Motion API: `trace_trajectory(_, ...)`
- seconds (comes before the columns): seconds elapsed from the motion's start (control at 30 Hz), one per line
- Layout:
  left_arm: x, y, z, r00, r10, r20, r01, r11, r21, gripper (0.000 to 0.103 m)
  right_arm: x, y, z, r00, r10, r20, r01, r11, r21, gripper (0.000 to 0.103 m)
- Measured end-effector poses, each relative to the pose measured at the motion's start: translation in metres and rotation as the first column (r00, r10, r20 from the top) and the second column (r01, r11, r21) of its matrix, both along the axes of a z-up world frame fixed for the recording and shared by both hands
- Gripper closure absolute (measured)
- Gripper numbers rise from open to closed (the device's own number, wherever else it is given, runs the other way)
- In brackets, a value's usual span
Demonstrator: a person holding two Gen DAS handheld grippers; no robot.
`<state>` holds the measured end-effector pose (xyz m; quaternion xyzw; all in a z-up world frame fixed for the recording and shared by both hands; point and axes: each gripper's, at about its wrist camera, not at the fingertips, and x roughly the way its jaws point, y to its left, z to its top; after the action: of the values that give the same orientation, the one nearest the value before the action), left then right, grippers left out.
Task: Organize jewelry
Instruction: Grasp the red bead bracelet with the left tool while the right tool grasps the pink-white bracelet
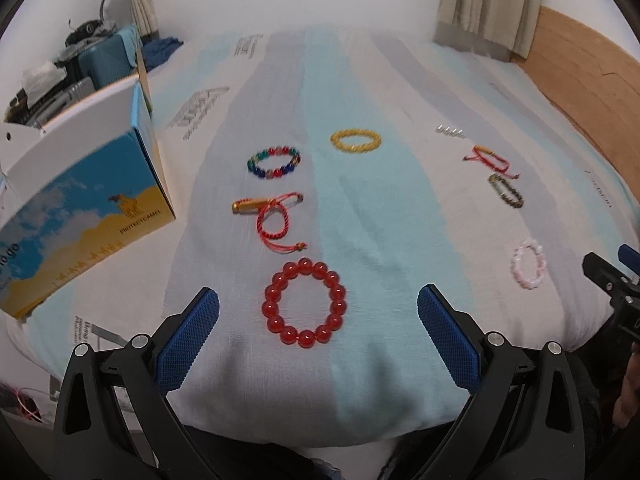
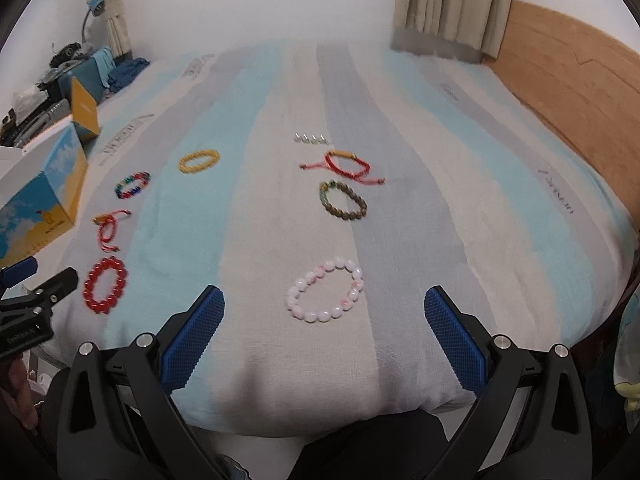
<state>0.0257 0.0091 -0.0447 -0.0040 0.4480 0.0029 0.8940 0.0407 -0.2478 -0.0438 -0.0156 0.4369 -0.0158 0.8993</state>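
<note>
My left gripper (image 1: pixel 318 306) is open and empty, its jaws either side of a red bead bracelet (image 1: pixel 304 302) on the bed. Beyond lie a red cord bracelet with a gold tube (image 1: pixel 266 210), a multicolour bead bracelet (image 1: pixel 274 162) and a yellow bracelet (image 1: pixel 355 141). My right gripper (image 2: pixel 324 306) is open and empty, just short of a pink bead bracelet (image 2: pixel 326 290). Beyond it lie a brown bead bracelet (image 2: pixel 343 201), a second red cord bracelet (image 2: pixel 344 165) and a row of small silver pieces (image 2: pixel 310 139).
An open blue and yellow cardboard box (image 1: pixel 80 208) stands at the left on the striped bedspread (image 1: pixel 360 220). A wooden headboard (image 2: pixel 572 80) runs along the right. Curtains (image 2: pixel 448 4) hang at the far side. Suitcases and clutter (image 1: pixel 80 64) sit at far left.
</note>
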Motion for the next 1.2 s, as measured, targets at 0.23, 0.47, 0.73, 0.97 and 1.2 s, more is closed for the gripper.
trace_trajectory(0.23, 0.036, 0.007, -0.044, 0.996, 0.007, -0.086, -0.007, 1.000, -0.003, 0.006, 0.033, -0.019, -0.045, 0.994, -0.015, -0.108, 0.015, 1.000, 0.002, 0.007)
trace_trajectory(0.47, 0.060, 0.002, -0.079, 0.990, -0.002, -0.142, 0.003, 1.000, 0.007, 0.006, 0.062, -0.028, -0.082, 0.982, -0.018, -0.189, 0.022, 1.000, 0.016, 0.007)
trace_trajectory(0.73, 0.060, 0.000, -0.089, 0.994, -0.016, -0.113, 0.020, 0.999, 0.035, 0.009, 0.075, -0.026, -0.103, 0.975, -0.024, -0.220, 0.035, 0.998, 0.047, 0.014)
trace_trajectory(0.97, 0.056, 0.006, -0.084, 0.992, 0.003, -0.128, 0.003, 0.999, 0.046, 0.036, 0.078, -0.029, -0.101, 0.972, -0.036, -0.234, 0.049, 0.997, 0.051, 0.054)
trace_trajectory(1.2, 0.053, 0.014, -0.077, 0.988, -0.009, -0.156, 0.013, 1.000, 0.023, 0.087, 0.077, -0.036, -0.095, 0.970, -0.043, -0.239, 0.059, 0.996, 0.060, 0.092)
